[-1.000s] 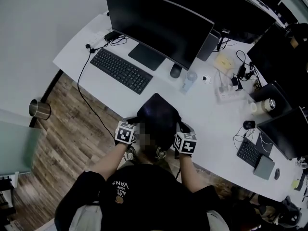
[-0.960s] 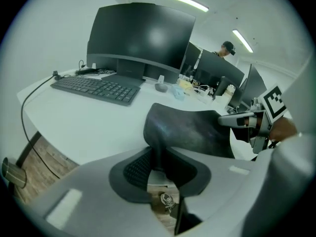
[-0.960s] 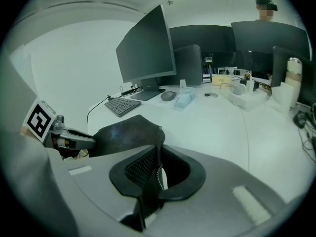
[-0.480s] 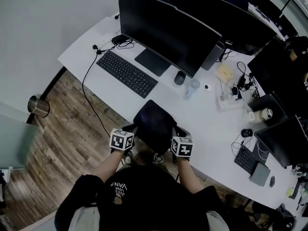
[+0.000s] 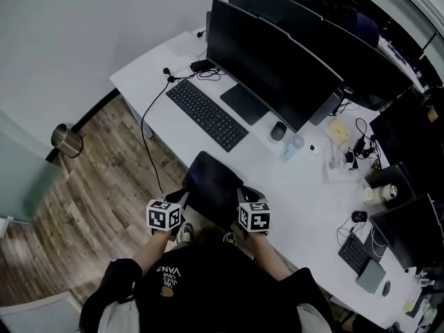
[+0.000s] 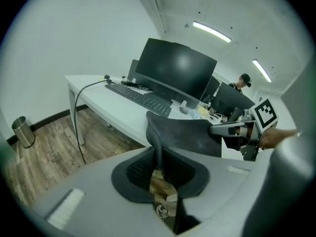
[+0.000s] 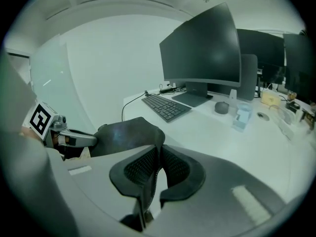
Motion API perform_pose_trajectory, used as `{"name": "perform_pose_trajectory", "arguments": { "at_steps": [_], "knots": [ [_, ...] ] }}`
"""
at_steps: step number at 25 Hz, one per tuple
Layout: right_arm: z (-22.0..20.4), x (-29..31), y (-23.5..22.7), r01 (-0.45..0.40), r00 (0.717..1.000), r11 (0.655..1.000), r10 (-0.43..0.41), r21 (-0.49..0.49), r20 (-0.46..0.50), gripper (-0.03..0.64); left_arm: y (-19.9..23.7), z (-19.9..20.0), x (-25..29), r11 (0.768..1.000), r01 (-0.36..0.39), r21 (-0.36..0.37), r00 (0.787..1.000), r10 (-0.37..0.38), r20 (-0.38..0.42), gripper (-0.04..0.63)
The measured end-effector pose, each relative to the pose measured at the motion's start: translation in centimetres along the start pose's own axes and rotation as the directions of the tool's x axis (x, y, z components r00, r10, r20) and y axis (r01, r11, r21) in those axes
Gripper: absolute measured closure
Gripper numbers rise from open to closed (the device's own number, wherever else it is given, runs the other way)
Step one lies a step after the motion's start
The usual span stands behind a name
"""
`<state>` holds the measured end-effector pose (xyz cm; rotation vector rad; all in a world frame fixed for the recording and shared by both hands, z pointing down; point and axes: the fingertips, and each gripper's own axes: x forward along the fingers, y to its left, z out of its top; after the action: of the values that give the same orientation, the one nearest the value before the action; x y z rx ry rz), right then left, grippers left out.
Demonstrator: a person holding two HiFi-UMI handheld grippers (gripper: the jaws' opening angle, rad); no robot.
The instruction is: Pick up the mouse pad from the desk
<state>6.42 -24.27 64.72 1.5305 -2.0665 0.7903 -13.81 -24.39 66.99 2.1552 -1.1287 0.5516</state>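
Head view: pad (image 5: 211, 186) looks light, thin and floppy, so edge grips suit it; left gripper (image 5: 184, 198) and right gripper (image 5: 243, 195) each pinch an opposite edge.

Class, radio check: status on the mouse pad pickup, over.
Left gripper and right gripper shut on mouse pad. Mouse pad raised at desk edge, curved between them. Nothing blocking.

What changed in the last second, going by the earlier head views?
The mouse pad has come up off the desk and toward the person. It now hangs partly past the desk's near edge, carried by the left gripper and right gripper, each clamped on a near corner. Keyboard, monitor and mouse stayed put.
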Motion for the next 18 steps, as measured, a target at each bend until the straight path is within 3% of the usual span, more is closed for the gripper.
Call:
{"name": "perform_pose_trajectory", "arguments": {
  "at_steps": [7,18],
  "knots": [
    [4.0,-0.5,2.8,-0.057,0.996,0.997,0.06,-0.053,0.072,0.574,1.5,2.9,-4.1,0.999,-0.038,-0.019,0.991,0.04,0.131,0.543],
    [10.3,-3.8,5.3,-0.076,0.969,0.995,0.09,-0.068,0.23,0.574,1.7,8.6,-9.3,1.0,-0.007,0.022,0.955,0.0,0.297,0.543]
  ]
}}
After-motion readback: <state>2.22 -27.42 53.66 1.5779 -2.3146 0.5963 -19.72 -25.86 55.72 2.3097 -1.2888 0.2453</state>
